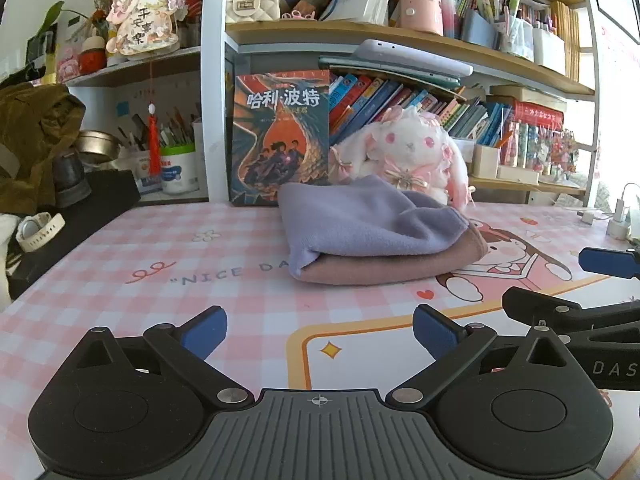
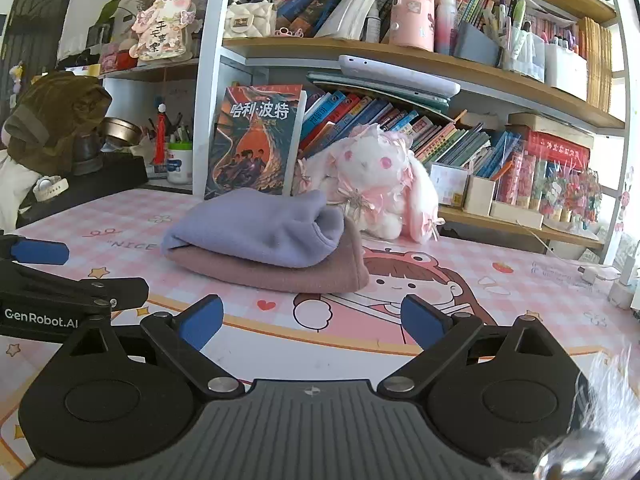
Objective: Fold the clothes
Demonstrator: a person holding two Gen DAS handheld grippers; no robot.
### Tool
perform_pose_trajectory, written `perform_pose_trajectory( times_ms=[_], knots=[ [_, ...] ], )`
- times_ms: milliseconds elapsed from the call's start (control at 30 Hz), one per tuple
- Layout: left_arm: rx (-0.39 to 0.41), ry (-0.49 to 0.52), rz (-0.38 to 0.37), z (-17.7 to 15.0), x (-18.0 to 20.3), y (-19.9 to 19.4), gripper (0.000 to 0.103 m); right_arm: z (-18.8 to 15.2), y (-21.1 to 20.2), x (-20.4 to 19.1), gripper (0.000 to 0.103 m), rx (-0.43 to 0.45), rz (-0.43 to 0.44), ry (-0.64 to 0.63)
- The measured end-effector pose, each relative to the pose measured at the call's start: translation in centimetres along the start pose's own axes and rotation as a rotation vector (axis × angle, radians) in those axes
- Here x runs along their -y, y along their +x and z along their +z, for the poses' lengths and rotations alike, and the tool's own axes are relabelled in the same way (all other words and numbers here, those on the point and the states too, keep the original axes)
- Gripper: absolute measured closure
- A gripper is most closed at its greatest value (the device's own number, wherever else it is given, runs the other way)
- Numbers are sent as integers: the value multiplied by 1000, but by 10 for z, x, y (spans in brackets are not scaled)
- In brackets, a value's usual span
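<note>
Two folded cloths lie stacked toward the back edge of the worktop point(image 1: 120, 264), on its pink checked mat: a lilac cloth point(image 1: 360, 220) on top of a dusty-pink cloth point(image 1: 392, 270). The lilac one overhangs the pink one at the stack's left end in the left wrist view; the pink one juts out beyond it at the right end. Both touch each other along their length, and the pink cloth rests flat on the mat. Just behind the stack a white and pink plush rabbit point(image 1: 408, 148) sits at the back edge, and a book with a dragon cover point(image 1: 280, 140) stands upright against the shelf unit point(image 1: 400, 36), beside the rabbit. A white wristwatch point(image 1: 38, 232) lies at the left edge on a dark block. Left tongs point(image 1: 320, 332): released, blue pads spread wide, nothing between them, held over the near part of the worktop, well short of the stack. Right tongs point(image 2: 312, 322): likewise released, pads wide apart and empty, over the printed cartoon girl on the mat, near the stack's front but apart from it. Each pair of tongs shows at the edge of the other's view, side by side, pointing toward the stack. Neither touches cloth.
</note>
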State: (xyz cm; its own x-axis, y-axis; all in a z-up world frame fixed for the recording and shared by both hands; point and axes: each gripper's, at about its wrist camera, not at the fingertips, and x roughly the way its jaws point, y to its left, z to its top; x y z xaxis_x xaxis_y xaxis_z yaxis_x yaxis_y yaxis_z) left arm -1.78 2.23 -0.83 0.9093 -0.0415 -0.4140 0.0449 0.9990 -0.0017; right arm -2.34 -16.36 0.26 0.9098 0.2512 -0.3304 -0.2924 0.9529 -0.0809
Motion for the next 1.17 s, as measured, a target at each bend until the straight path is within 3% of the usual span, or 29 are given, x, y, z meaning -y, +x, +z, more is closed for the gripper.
perform_pose_trajectory(
  times_ms=[1167],
  knots=[
    [-6, 15, 9, 0, 2, 1, 2, 0, 1, 2, 7, -5, 2, 10]
  ],
)
